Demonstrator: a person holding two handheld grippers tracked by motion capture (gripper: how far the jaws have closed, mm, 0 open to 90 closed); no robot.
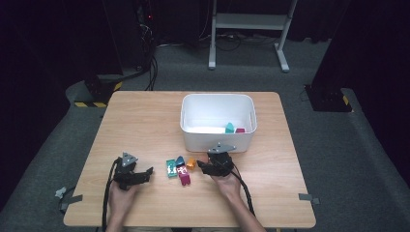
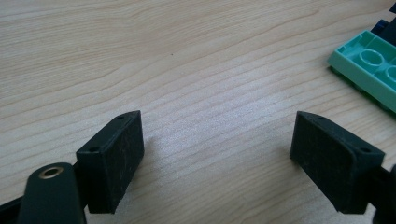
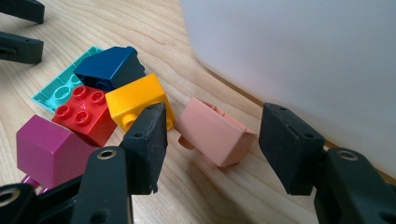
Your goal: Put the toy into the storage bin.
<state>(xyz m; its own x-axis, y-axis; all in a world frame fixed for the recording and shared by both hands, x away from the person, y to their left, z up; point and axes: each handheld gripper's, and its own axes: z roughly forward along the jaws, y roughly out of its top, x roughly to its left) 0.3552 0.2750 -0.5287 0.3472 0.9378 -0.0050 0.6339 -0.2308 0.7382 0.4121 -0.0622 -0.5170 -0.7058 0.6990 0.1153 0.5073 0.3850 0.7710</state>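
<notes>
The right claw (image 3: pixel 212 144) stands released astride a pale pink plastic brick (image 3: pixel 215 133), apparently not touching it. The brick lies on the wooden desk (image 3: pixel 140 28) beside the white plastic bin (image 3: pixel 303 56). The left claw (image 2: pixel 217 158) is released over bare wood.

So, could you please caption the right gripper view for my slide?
Open right gripper framing a pink block beside the white bin.

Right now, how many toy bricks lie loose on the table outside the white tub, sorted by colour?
Teal flat plastic plate: 1
Dark blue sloped plastic brick: 1
Red studded plastic brick: 1
Yellow plastic brick: 1
Magenta sloped plastic brick: 1
Pale pink plastic brick: 1
Total: 6, all beside the white plastic tub.
</notes>
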